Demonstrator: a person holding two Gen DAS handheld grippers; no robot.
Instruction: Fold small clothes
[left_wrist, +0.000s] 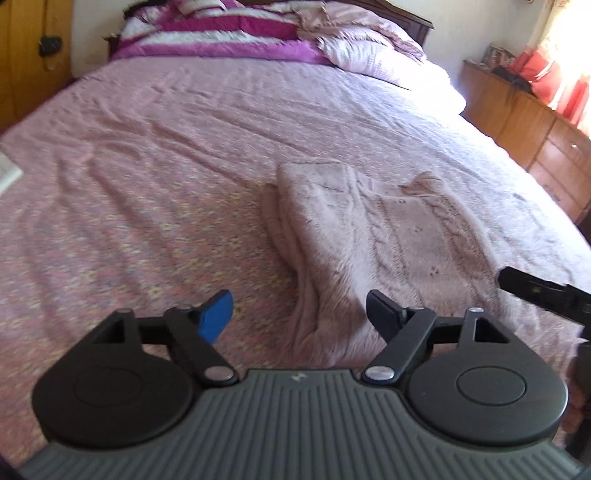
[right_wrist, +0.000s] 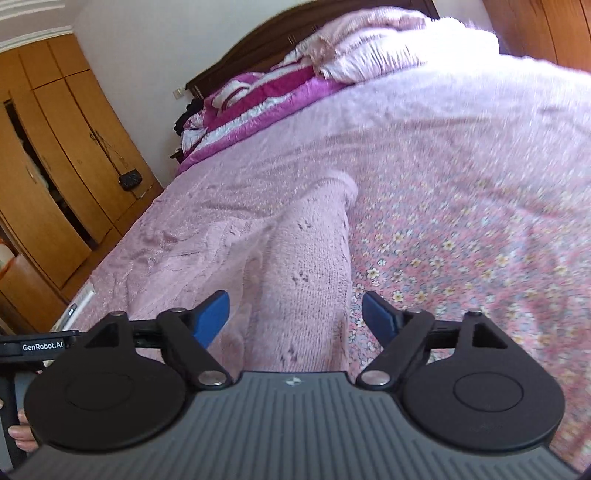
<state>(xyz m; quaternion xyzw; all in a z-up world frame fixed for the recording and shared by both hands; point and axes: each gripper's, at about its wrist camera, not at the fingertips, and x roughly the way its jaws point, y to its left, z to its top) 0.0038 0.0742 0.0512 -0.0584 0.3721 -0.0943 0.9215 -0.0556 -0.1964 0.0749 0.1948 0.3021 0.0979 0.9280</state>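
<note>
Claws left (left_wrist: 299, 314) and right (right_wrist: 295, 315) both spread wide, empty, angled down over pink knit garment (left_wrist: 369, 236).

Bright window glare, motion blur, fisheye-bent edges

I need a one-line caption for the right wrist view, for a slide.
Open right claw above a pale pink knitted garment lying on the floral bedsheet.

One pink knitted garment (left_wrist: 388, 236) is seen on one bed (left_wrist: 166, 155). Two grippers are counted: left gripper (left_wrist: 299, 314), right gripper (right_wrist: 295, 314). One striped quilt (left_wrist: 221, 33) and one wardrobe (right_wrist: 55, 155) are noted.
</note>
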